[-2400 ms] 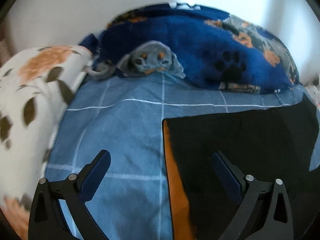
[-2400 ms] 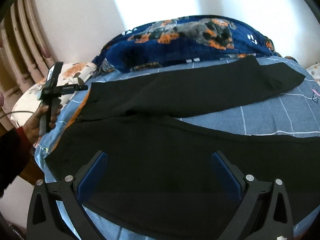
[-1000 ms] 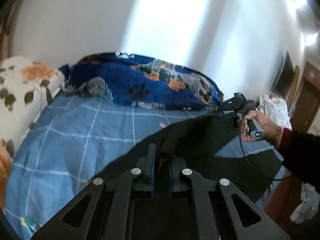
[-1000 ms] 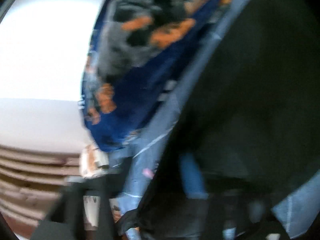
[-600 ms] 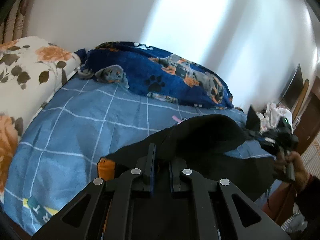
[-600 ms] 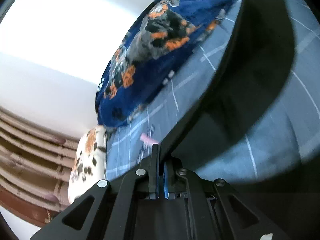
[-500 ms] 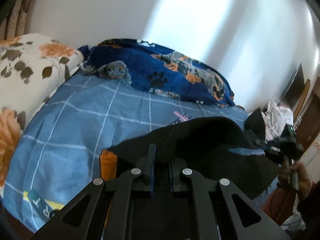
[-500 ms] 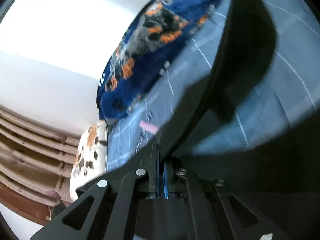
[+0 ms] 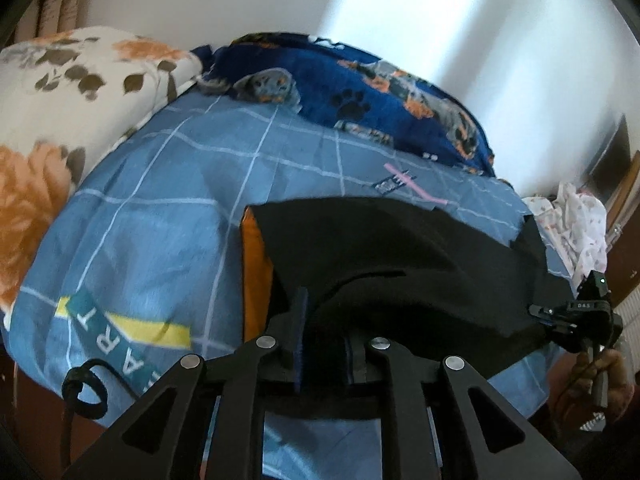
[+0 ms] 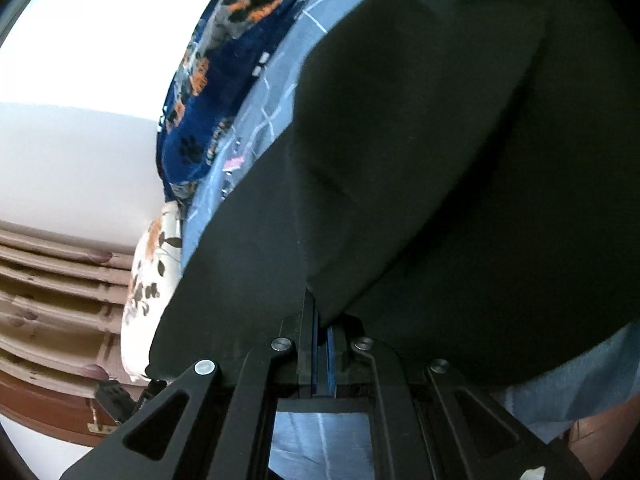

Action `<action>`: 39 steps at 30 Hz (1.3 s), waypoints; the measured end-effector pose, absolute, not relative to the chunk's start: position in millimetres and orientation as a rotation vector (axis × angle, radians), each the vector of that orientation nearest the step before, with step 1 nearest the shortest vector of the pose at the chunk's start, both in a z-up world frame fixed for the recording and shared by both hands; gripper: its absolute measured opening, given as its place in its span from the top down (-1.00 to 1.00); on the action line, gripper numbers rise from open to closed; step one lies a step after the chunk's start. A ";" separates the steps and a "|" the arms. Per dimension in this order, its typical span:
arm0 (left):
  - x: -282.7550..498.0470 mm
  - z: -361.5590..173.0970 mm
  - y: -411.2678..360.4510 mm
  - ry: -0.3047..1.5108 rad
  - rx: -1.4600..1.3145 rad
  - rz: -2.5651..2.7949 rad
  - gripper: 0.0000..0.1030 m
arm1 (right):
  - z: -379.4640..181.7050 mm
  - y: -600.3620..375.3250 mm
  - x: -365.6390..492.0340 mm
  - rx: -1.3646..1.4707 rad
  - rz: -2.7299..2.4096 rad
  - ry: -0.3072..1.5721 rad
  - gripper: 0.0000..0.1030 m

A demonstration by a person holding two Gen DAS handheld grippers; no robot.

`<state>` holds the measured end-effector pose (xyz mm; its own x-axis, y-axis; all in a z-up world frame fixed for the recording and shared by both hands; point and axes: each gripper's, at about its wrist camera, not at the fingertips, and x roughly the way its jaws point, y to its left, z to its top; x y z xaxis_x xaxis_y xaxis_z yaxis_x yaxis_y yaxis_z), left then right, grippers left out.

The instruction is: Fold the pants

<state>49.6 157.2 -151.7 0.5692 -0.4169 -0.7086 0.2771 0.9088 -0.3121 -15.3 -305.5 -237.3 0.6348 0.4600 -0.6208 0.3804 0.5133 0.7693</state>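
Note:
The black pants [image 9: 400,256] lie on the blue checked bedsheet [image 9: 160,200], one leg folded over the other, with an orange lining strip [image 9: 256,272] at the waist end. My left gripper [image 9: 324,344] has its jaws slightly apart with the waist fabric between them. My right gripper [image 10: 322,344] is shut on the black fabric [image 10: 440,160] at the leg end. It also shows in the left wrist view [image 9: 576,320], at the bed's right edge, in the person's hand.
A dark blue paw-print blanket [image 9: 360,92] lies along the far wall. A floral pillow [image 9: 60,100] sits at the left. White clothing [image 9: 576,228] is piled at the right. A ribbed headboard [image 10: 48,292] stands beyond the pillow.
Both grippers closed on the pants, lifted them and carried one leg over onto the other. The fabric has now come down on the bed, and the left jaws have parted slightly.

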 end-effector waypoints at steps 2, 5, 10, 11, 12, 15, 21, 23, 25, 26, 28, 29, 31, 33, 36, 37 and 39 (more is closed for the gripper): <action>48.4 -157.7 160.7 0.904 -0.162 -0.366 0.55 | -240.1 -302.2 -16.5 1.071 0.054 0.936 0.90; 47.3 -162.8 173.1 0.923 -0.203 -0.321 0.50 | -240.5 -297.0 -21.9 1.045 0.055 0.941 0.90; 44.8 -157.0 204.0 0.927 -0.270 -0.141 -0.19 | -242.7 -294.7 -25.7 1.019 0.043 0.949 0.90; 43.2 -153.7 209.6 0.919 -0.271 -0.101 -0.19 | -241.8 -294.6 -26.4 1.009 0.043 0.949 0.90; 42.6 -151.5 214.3 0.910 -0.278 -0.092 -0.19 | -241.2 -294.6 -27.1 1.004 0.042 0.949 0.90; 37.4 -136.5 217.7 0.868 -0.283 -0.087 -0.19 | -240.0 -296.0 -29.9 1.004 0.038 0.948 0.90; 31.9 -111.8 171.2 0.808 -0.177 -0.196 -0.30 | -236.8 -297.5 -33.9 1.000 0.041 0.951 0.90; 31.9 -111.4 143.5 0.797 -0.138 -0.265 -0.30 | -238.2 -296.6 -34.7 1.003 0.039 0.952 0.90; 32.2 -121.7 112.4 0.817 -0.094 -0.324 -0.30 | -238.2 -295.6 -35.6 1.002 0.040 0.948 0.90; 34.1 -129.9 100.1 0.836 -0.081 -0.352 -0.30 | -238.9 -296.7 -36.0 1.008 0.044 0.944 0.90; 36.1 -154.2 76.7 0.882 -0.016 -0.375 -0.30 | -240.3 -298.7 -37.7 1.030 0.059 0.928 0.86; 37.5 -165.2 70.9 0.908 -0.005 -0.382 -0.30 | -241.0 -299.7 -38.4 1.042 0.076 0.918 0.85; 38.5 -183.0 66.3 0.962 -0.017 -0.381 -0.30 | -243.8 -305.4 -40.9 1.079 0.103 0.896 0.82; 35.9 -191.7 67.5 0.968 -0.038 -0.374 -0.30 | -245.7 -313.9 -43.3 1.123 0.125 0.868 0.71; 30.9 -192.3 62.6 0.956 0.001 -0.369 -0.30 | -241.0 -339.0 -45.3 1.132 0.131 0.792 0.40; 31.1 -192.4 61.6 0.957 0.002 -0.366 -0.30 | -238.3 -352.9 -45.0 1.132 0.127 0.754 0.37; 32.2 -193.8 61.3 0.958 0.002 -0.361 -0.30 | -235.9 -382.0 -43.5 1.162 0.114 0.692 0.33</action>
<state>32.2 61.3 -193.8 0.5204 -0.3005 -0.7993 0.3021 0.9403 -0.1568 -43.5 -382.0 -235.9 0.7899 0.4257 -0.4415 0.2619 0.4167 0.8705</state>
